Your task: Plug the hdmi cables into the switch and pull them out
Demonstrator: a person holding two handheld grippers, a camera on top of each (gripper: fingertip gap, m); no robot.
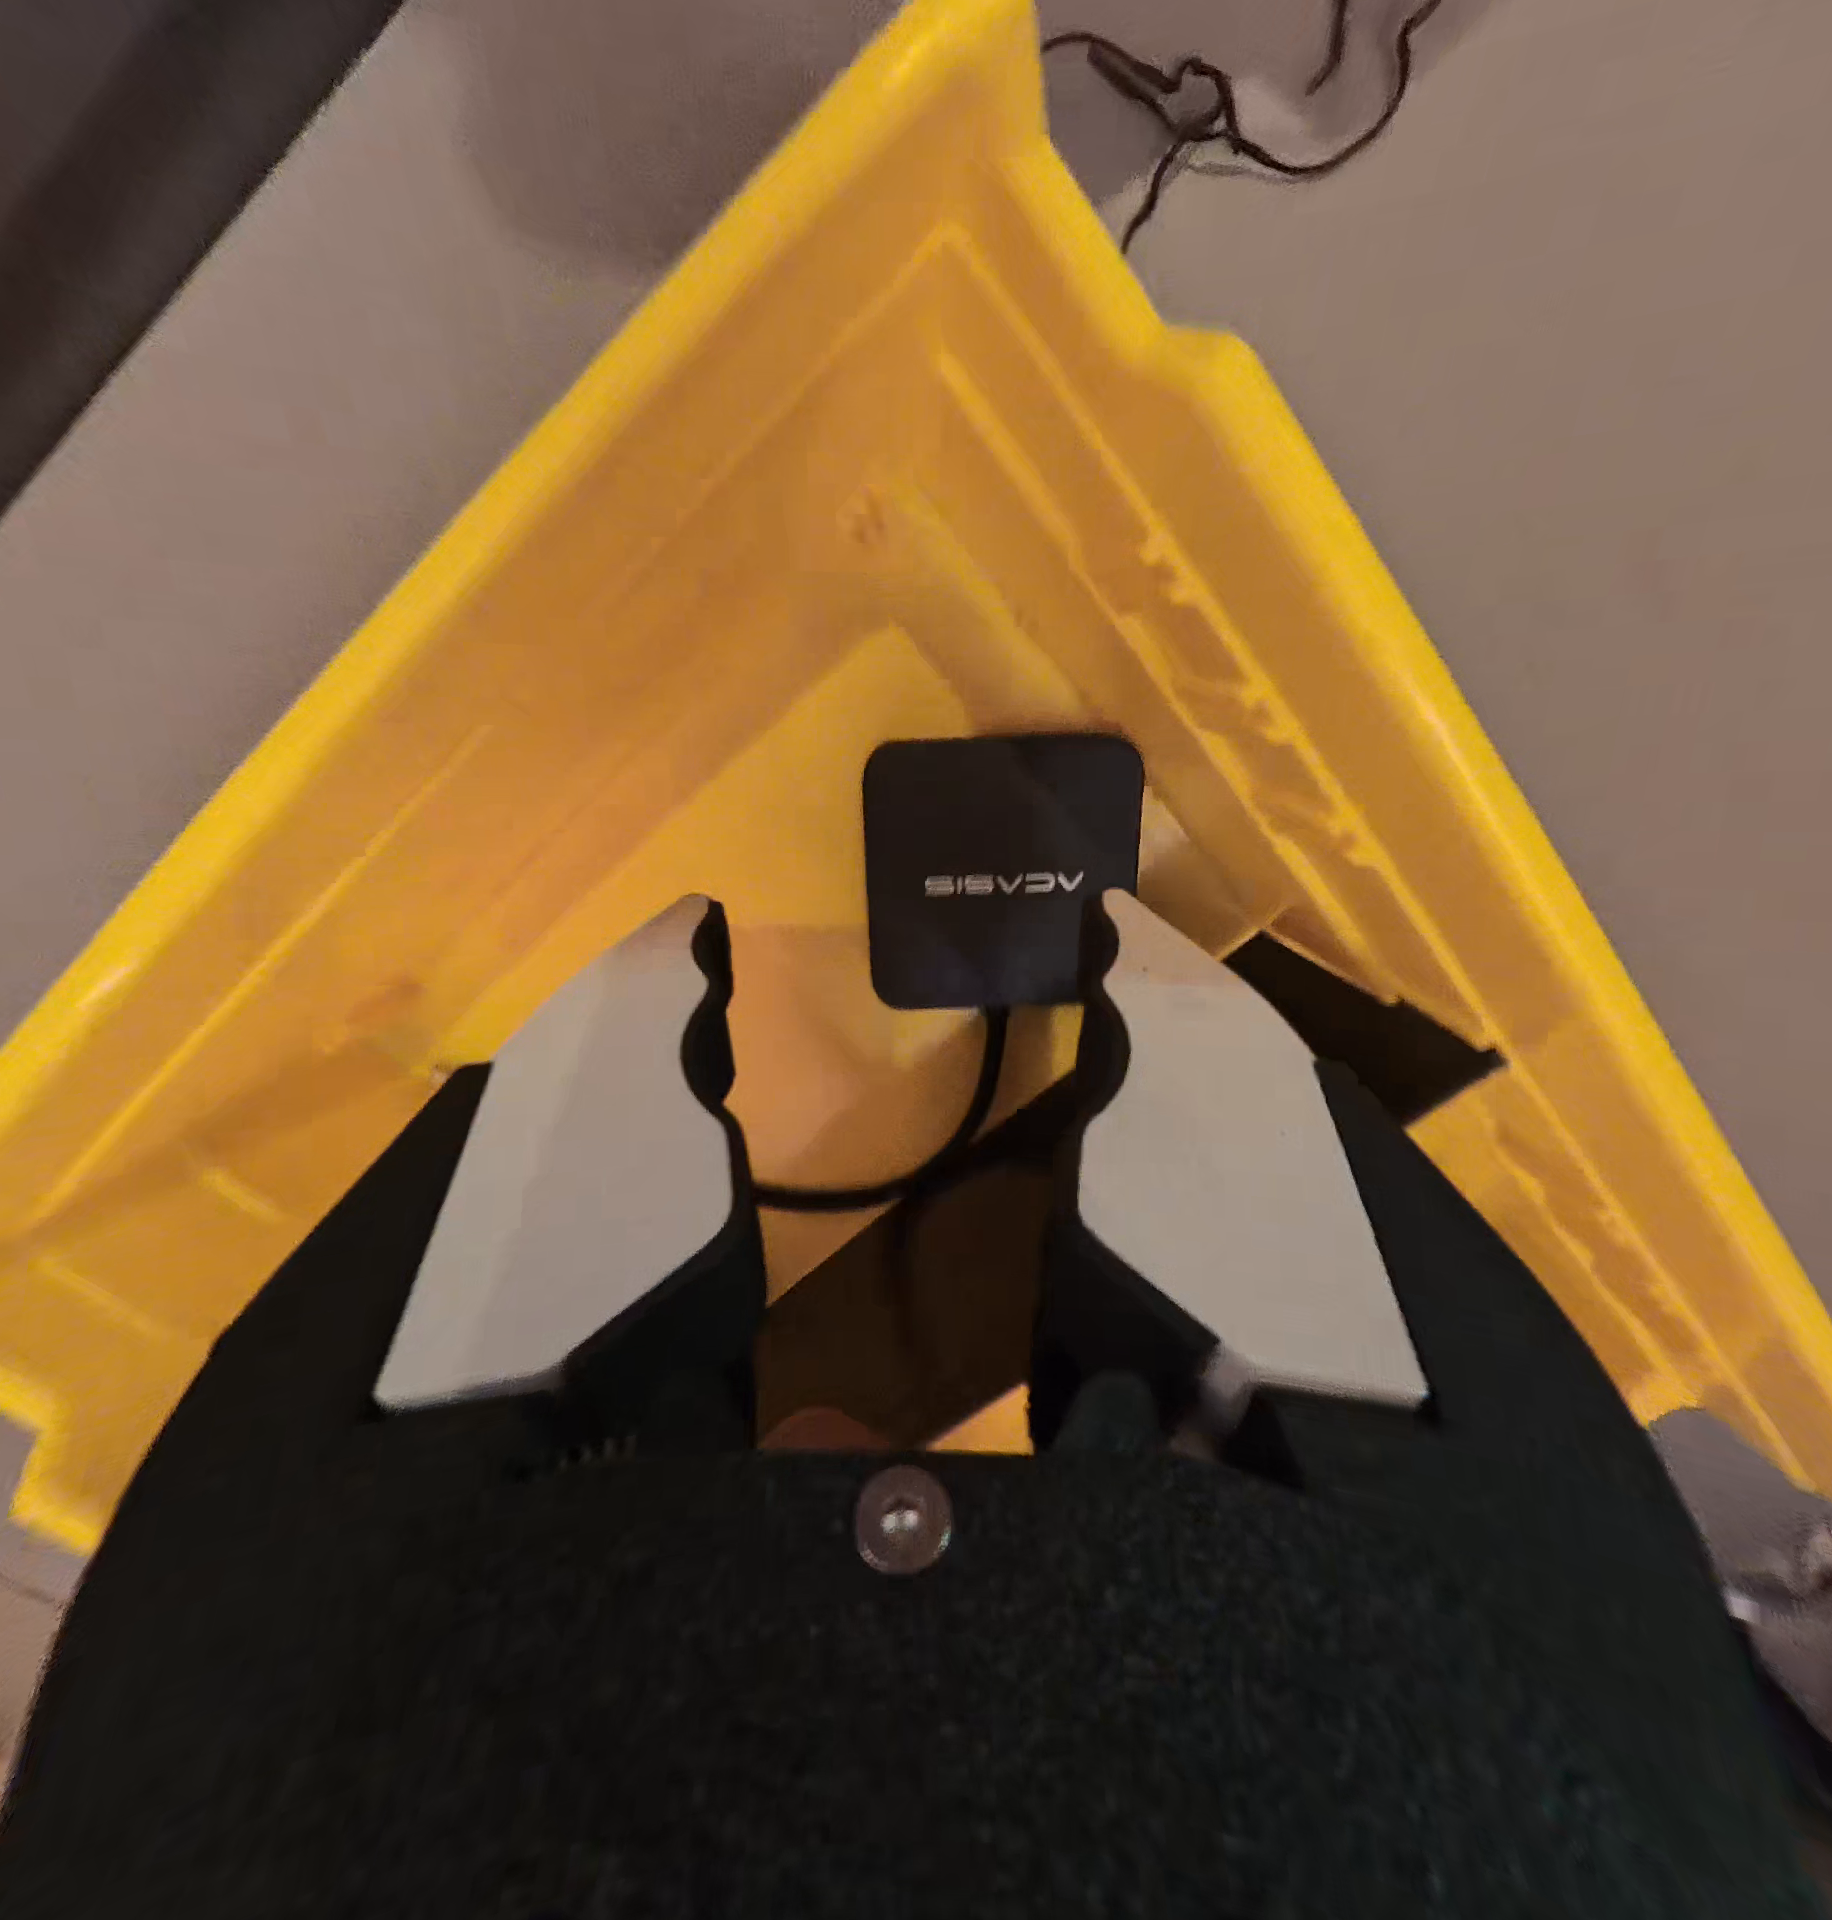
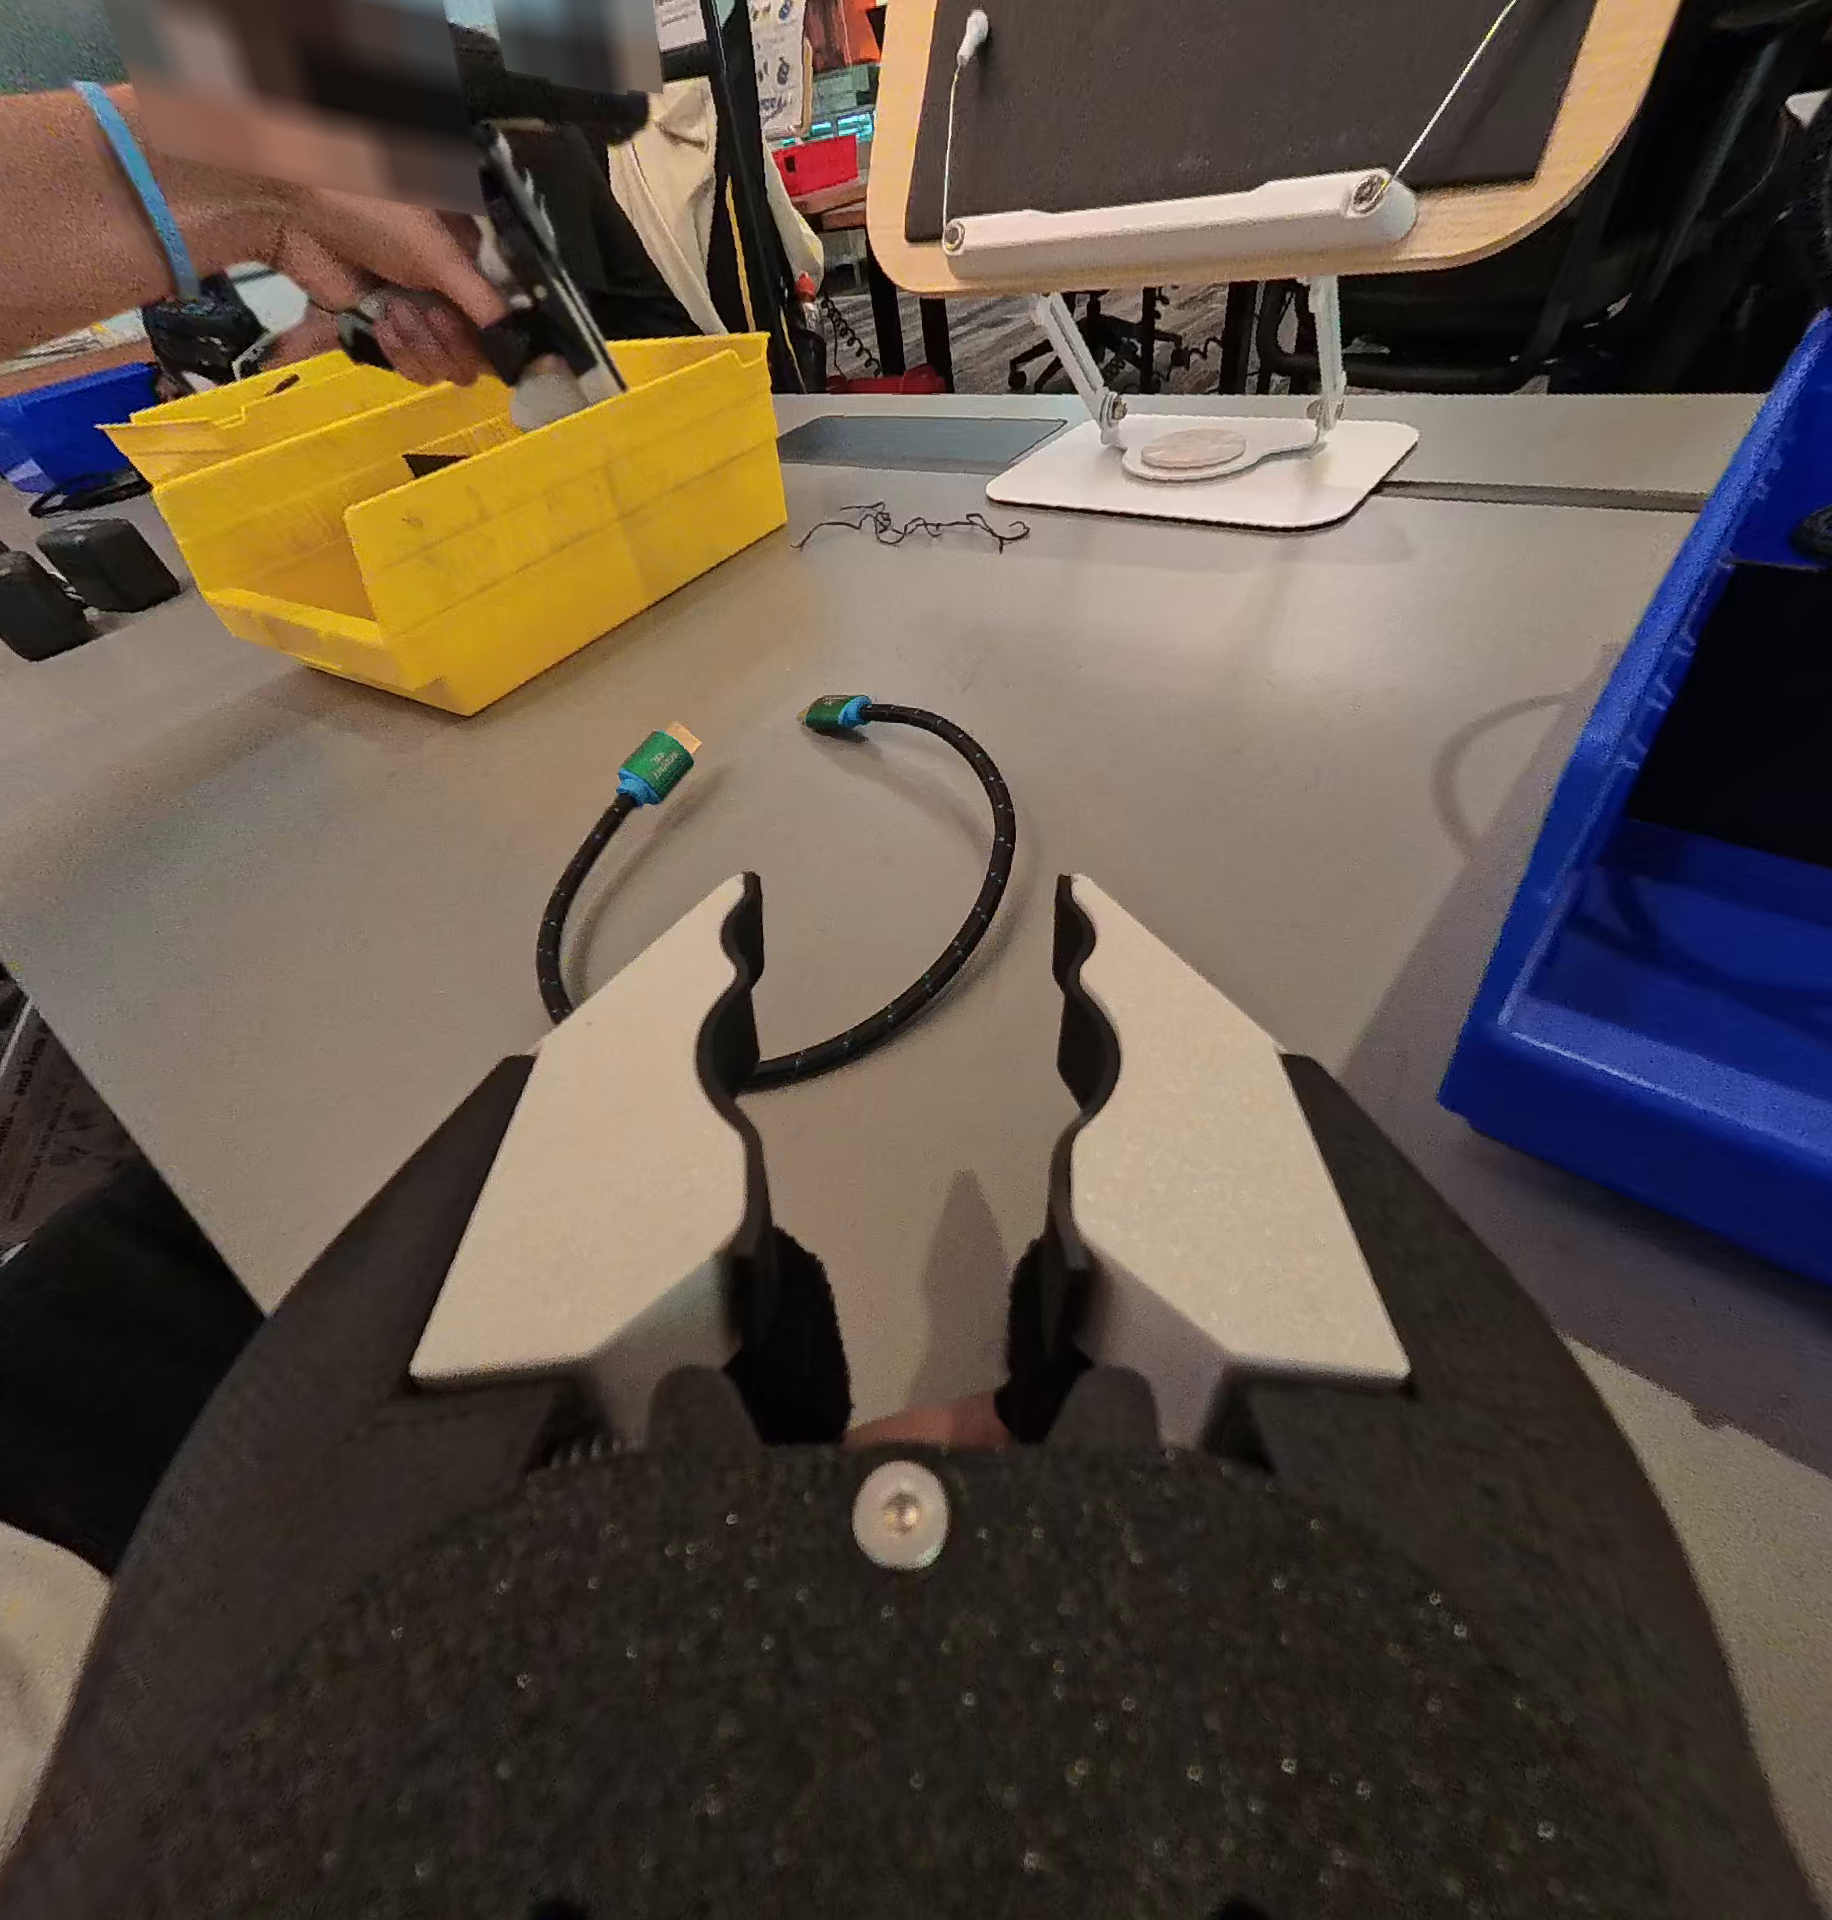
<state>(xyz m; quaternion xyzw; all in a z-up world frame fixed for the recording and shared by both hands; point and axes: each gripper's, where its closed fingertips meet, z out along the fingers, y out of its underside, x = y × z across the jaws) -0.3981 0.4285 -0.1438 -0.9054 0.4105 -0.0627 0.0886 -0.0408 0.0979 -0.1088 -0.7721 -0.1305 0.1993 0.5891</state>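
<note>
Right wrist view, nearest item: your right gripper (image 2: 907, 883) is hovering low over the grey table (image 2: 1255, 727), fingers spread wide and holding nothing. Just beyond the fingertips the braided HDMI cable (image 2: 979, 914) is lying in an open loop, its bend passing between your fingers. One green plug (image 2: 658, 767) is resting at 11 o'clock of the fingertips, the other green plug (image 2: 837, 713) at 12 o'clock, the two well apart. Farther off at 10 o'clock the yellow bin (image 2: 538, 582) is sitting on the table, with your left gripper (image 2: 553, 400) dipping into it. At 3 o'clock a blue bin (image 2: 1618, 1039) is standing; at 1 o'clock, farthest, a white stand (image 2: 1203, 473).

Left wrist view: your left gripper (image 1: 907, 904) is reaching down into the yellow bin (image 1: 683, 623), fingers parted and pinching nothing. The black square switch (image 1: 1000, 868) is lying on the bin floor at 12 o'clock, its right edge touching or just beside the right fingertip, its thin lead (image 1: 985, 1101) trailing back between the fingers.

Judged step: fetching the switch. You are aiming well if you are shifting toward 1 o'clock so both fingers are bracketing the body, and closing on its side edges, clear of the lead.
</note>
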